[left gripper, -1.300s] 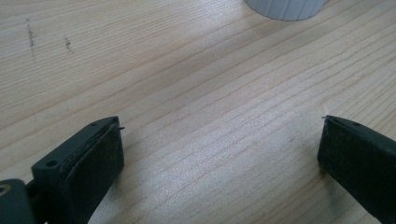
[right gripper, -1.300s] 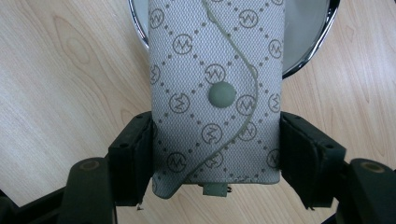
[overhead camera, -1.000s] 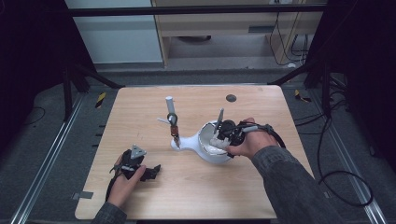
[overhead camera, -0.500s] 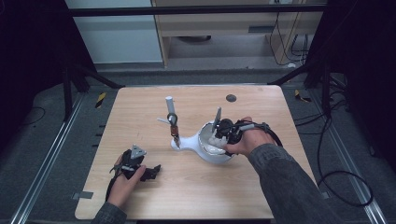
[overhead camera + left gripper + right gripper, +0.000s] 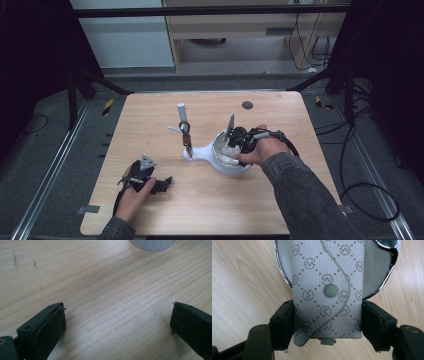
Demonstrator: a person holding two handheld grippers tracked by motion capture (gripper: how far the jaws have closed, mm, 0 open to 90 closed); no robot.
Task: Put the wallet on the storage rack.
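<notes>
Right gripper view gives the best look: the right gripper has both black pads clamped on the sides of a grey patterned pouch. It's a soft fabric-looking case covered in dotted diamond lines with little circled M logos, a curvy flap edge running down the front and one round grey snap button in the middle. A small metal bit pokes out at its bottom edge, can't tell what it is. The pouch sits over the mouth of a white bowl with a shiny chrome rim.

From the high view, that bowl is a white rounded thing with a spout-like neck, sitting right of the table's middle, and the right gripper is on it from 3 o'clock. At the bowl's 10 o'clock stands a small stand with a white post.

The left gripper rests on the wooden table down at 7 o'clock from the bowl, well apart from it. Its own view shows the jaws spread wide with just bare wood between them.

Count: one pouch, one bowl, one stand, two grippers, plus one dark round spot near the table's far edge.
</notes>
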